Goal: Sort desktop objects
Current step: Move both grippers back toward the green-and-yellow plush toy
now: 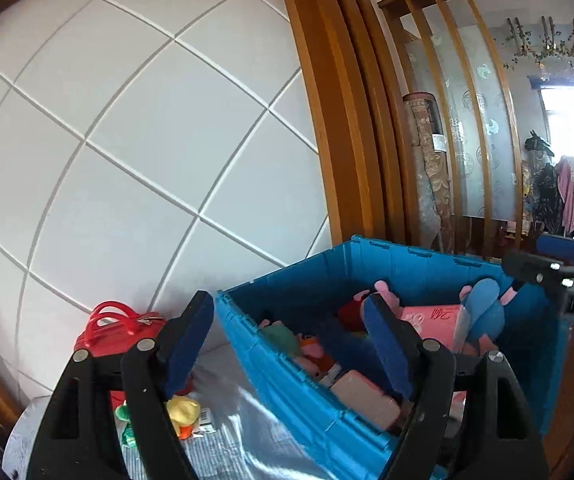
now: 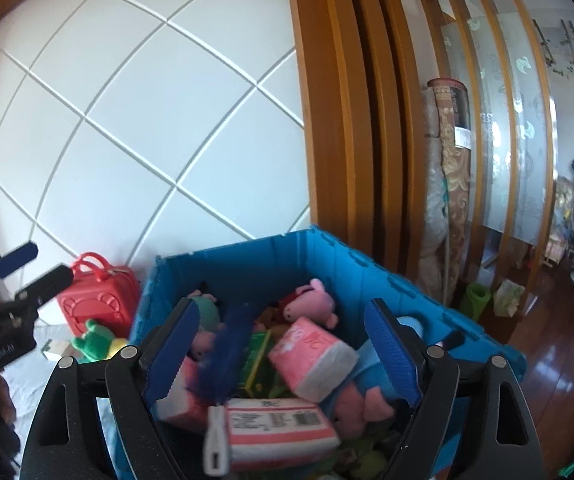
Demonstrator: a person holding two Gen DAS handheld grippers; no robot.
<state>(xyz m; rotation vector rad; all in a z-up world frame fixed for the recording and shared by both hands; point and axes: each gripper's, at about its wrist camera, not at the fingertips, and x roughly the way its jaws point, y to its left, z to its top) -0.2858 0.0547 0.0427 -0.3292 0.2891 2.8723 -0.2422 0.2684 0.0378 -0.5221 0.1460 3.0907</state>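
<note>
Looking along my right claw (image 2: 281,354), I see its jaws spread wide above the blue crate (image 2: 271,256), gripping nothing; a blue-bristled brush with a white handle (image 2: 223,392) sits blurred between them, seemingly dropping among the tissue packs and pig plushes. My left claw (image 1: 287,344) also gapes empty, straddling the crate's near wall. On the desk (image 1: 243,432) just left of the crate lie a green frog plush (image 2: 93,342) and a yellow toy (image 1: 183,410), with a red toy suitcase (image 2: 95,304) beyond, against the wall. I judge the frog soft and light: pinch its body. The suitcase looks rigid and slick: take its handles.
</note>
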